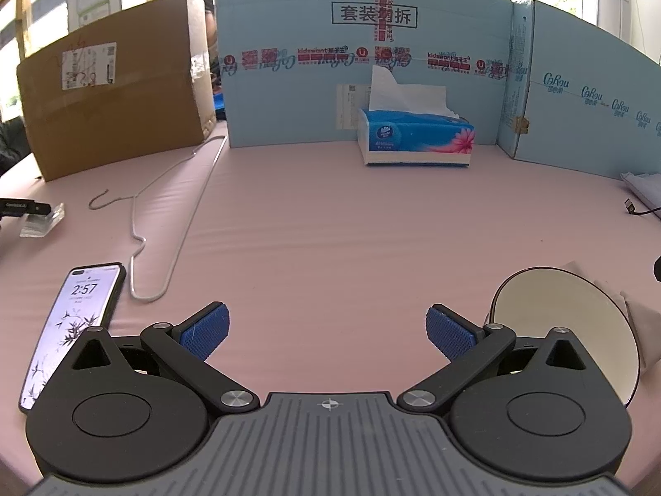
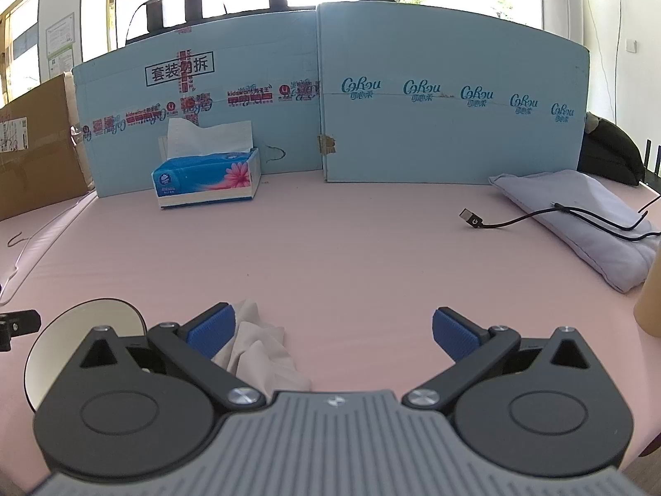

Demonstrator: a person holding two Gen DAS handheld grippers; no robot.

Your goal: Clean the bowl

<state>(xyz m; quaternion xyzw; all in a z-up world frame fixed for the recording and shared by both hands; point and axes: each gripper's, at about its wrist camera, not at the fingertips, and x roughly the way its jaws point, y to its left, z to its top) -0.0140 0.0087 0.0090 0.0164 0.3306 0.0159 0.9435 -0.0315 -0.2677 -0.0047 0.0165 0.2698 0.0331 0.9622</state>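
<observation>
A cream bowl with a dark rim rests on the pink table at the lower right of the left wrist view, partly behind my left gripper's right arm. It also shows at the lower left of the right wrist view. A crumpled beige cloth lies beside the bowl, just by the right gripper's left finger; its edge shows in the left wrist view. My left gripper is open and empty, left of the bowl. My right gripper is open and empty, right of the cloth.
A blue tissue box stands at the back by the light blue cardboard wall. A brown carton, wire hanger and phone lie left. A folded grey cloth with a black USB cable lies right.
</observation>
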